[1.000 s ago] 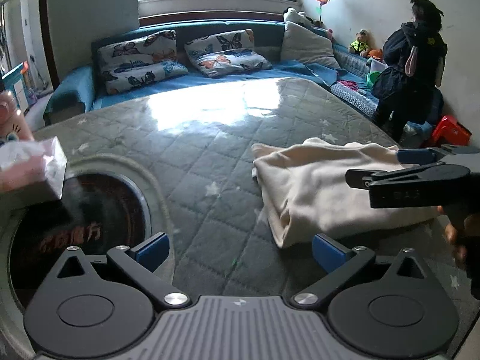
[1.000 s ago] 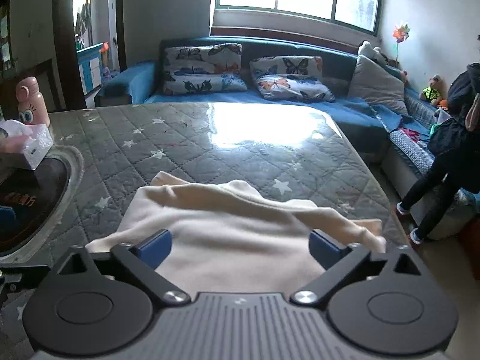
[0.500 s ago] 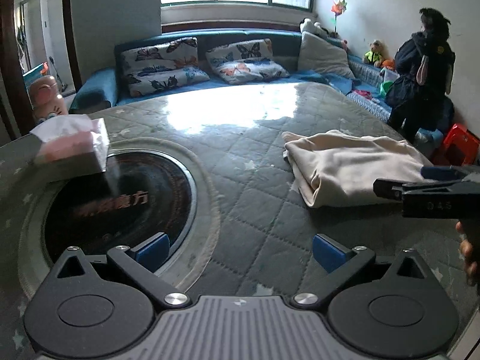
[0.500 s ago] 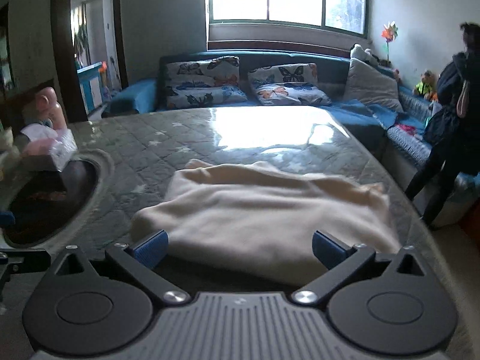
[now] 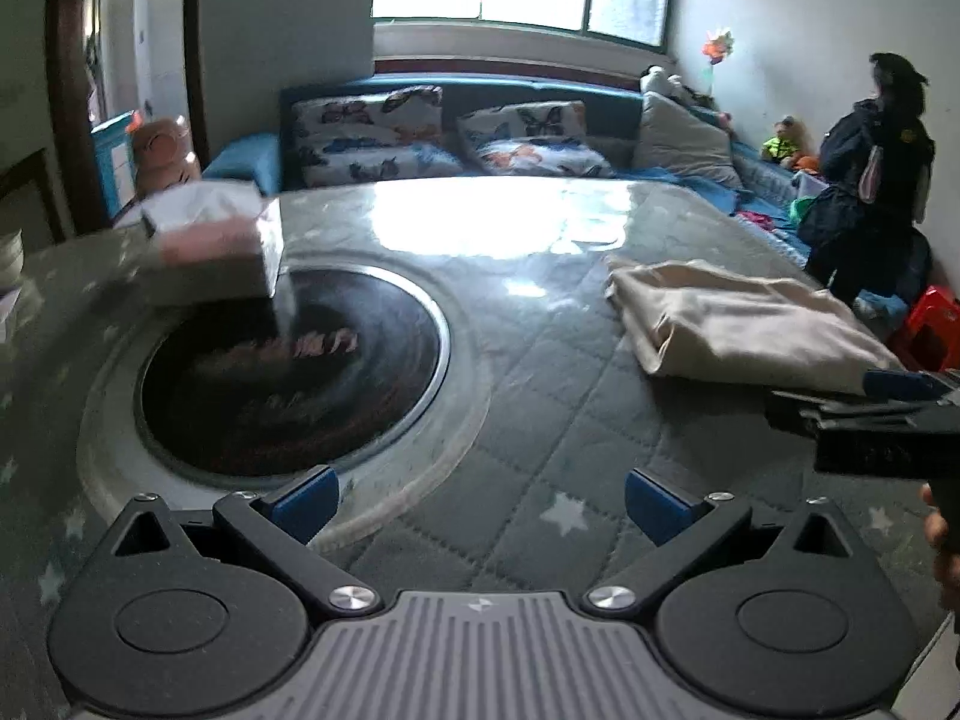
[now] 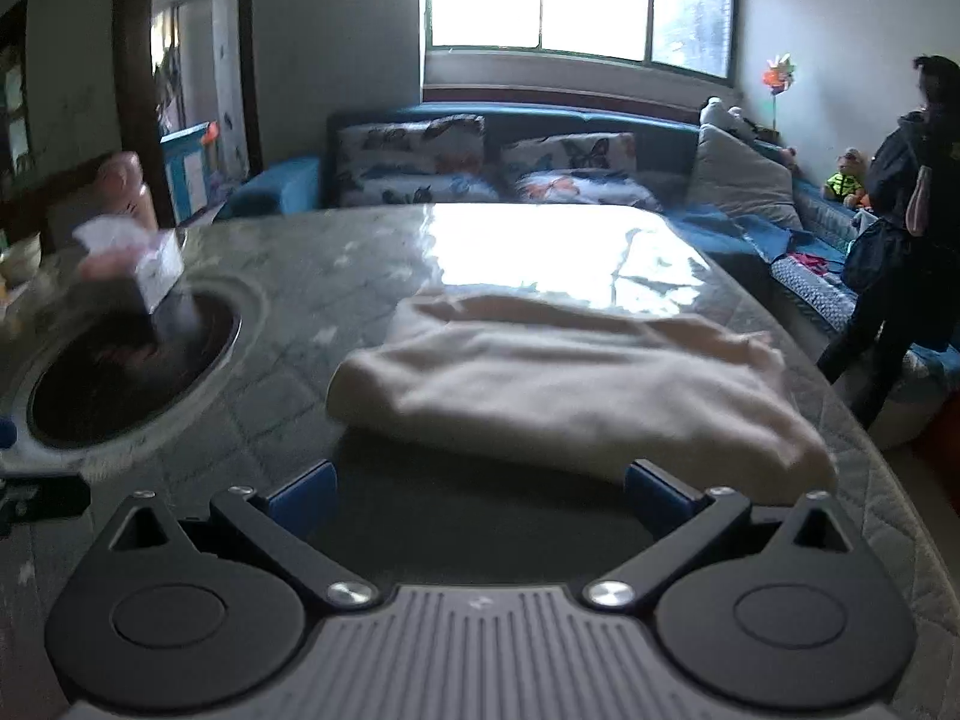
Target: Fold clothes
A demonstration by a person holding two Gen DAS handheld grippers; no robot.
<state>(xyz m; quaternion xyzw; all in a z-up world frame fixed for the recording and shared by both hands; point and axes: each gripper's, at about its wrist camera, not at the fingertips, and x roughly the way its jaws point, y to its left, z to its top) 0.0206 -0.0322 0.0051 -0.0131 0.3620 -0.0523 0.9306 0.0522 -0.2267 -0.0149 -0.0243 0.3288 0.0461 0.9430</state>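
A cream garment [image 6: 570, 384] lies folded into a thick rectangle on the grey quilted table; it also shows in the left wrist view [image 5: 738, 324] at the right. My right gripper [image 6: 480, 495] is open and empty, just short of the garment's near edge. My left gripper [image 5: 480, 504] is open and empty over bare quilt between the round black inset and the garment. The right gripper's body shows at the right edge of the left wrist view [image 5: 870, 426].
A round black inset [image 5: 294, 372] sits in the table at the left with a pink tissue box [image 5: 216, 252] at its far rim. A blue sofa with butterfly pillows [image 5: 522, 144] is behind. A person in dark clothes [image 5: 870, 180] stands at the right.
Both grippers have pulled back from the garment towards the near table edge. The left view has swung left, so the black inset is now central. The folded garment lies still.
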